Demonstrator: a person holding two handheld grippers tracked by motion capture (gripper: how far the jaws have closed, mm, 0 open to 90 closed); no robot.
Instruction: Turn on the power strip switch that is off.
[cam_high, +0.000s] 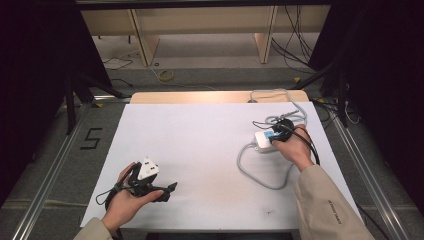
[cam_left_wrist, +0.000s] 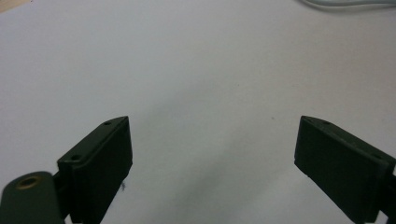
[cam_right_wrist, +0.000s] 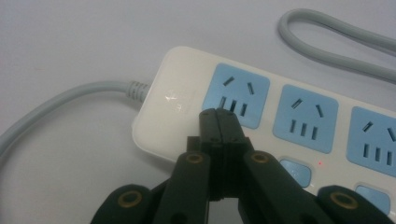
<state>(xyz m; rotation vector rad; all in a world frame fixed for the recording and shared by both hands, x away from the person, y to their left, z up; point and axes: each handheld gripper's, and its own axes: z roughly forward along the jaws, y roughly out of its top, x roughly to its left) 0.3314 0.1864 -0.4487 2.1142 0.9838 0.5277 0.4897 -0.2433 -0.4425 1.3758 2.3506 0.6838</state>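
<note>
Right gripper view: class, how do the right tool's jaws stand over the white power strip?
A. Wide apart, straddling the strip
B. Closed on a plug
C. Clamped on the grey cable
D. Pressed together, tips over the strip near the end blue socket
D: the right tool has its two black jaws pressed flat against each other with nothing between them, tips over the white power strip beside its end blue socket.

On the white table (cam_high: 210, 150), the person's right hand (cam_high: 295, 147) holds the right gripper (cam_high: 281, 126) down against a white power strip (cam_high: 264, 140) with blue sockets, its grey cable (cam_high: 255, 172) looping toward the near edge. The left hand (cam_high: 127, 200) rests near the front left corner holding the left gripper (cam_high: 167, 192), which points right, well apart from the strip.
</note>
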